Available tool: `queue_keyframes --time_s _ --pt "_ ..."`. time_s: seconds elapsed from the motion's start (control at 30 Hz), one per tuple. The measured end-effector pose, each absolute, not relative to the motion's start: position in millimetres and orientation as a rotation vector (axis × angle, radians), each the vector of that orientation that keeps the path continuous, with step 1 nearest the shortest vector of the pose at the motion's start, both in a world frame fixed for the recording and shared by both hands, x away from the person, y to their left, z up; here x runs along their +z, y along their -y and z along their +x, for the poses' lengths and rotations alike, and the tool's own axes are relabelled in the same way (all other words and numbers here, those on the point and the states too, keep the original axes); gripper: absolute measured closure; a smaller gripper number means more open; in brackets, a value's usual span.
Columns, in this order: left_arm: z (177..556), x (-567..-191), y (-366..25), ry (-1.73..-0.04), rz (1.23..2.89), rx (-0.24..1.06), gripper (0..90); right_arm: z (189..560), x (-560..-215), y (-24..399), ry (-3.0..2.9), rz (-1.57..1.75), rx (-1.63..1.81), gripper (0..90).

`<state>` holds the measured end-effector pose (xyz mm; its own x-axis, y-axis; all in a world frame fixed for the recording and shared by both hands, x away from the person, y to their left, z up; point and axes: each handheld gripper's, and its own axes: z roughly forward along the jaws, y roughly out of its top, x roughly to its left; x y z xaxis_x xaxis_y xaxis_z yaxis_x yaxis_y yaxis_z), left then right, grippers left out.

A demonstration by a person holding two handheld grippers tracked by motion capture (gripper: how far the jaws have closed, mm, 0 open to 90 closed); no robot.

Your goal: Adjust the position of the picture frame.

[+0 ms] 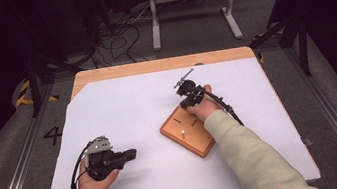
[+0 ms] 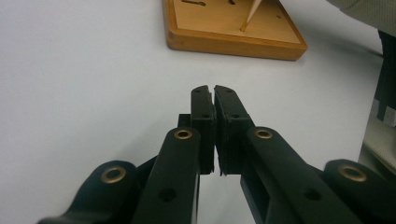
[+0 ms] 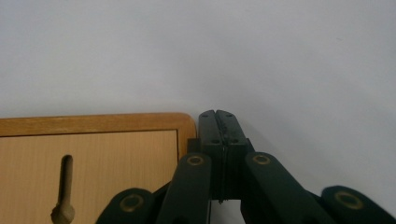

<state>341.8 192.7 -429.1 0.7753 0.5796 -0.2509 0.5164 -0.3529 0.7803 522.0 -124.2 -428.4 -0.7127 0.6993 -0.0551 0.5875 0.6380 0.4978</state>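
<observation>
Overhead, peg (image 1: 183, 133) upright in wooden board (image 1: 187, 134); right tongs (image 3: 217, 114) clenched empty beside keyhole slot (image 3: 65, 189); left tongs (image 2: 213, 88) clenched empty.

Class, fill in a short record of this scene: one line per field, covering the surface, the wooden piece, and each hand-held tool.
Surface: white sheet over a wooden table
Wooden board: orange-brown, lies on the sheet, with keyhole-shaped slots and one upright peg
Left tool: jaws shut, nothing between them, near the sheet's front left, apart from the board
Right tool: jaws shut, nothing between them, at the board's far corner
Background: metal stand and cables on the floor
</observation>
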Motion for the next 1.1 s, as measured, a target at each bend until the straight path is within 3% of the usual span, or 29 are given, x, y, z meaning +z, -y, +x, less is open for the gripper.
queue_keyframes --time_s 0.27,0.73,0.87,0.97,1.1 --pt "348.1 -434.4 -196.3 -0.859 2.012 0.044 86.8 503.7 -426.1 79.4 -2.767 0.843 0.734 90.0" --pt "352.6 -436.7 -191.2 -0.848 2.034 0.048 85.4 476.1 -424.4 47.6 -2.838 0.691 0.754 90.0" --pt "352.8 -435.7 -191.1 -0.849 2.041 0.087 81.1 471.9 -408.3 62.1 -2.758 0.697 0.872 90.0" --pt "352.9 -431.7 -192.5 -0.852 2.032 0.169 69.6 459.5 -390.2 83.1 -2.678 0.687 0.989 90.0" --pt "354.9 -420.8 -199.3 -0.836 2.009 0.222 56.8 423.4 -365.4 138.4 -2.501 0.764 1.236 76.4"
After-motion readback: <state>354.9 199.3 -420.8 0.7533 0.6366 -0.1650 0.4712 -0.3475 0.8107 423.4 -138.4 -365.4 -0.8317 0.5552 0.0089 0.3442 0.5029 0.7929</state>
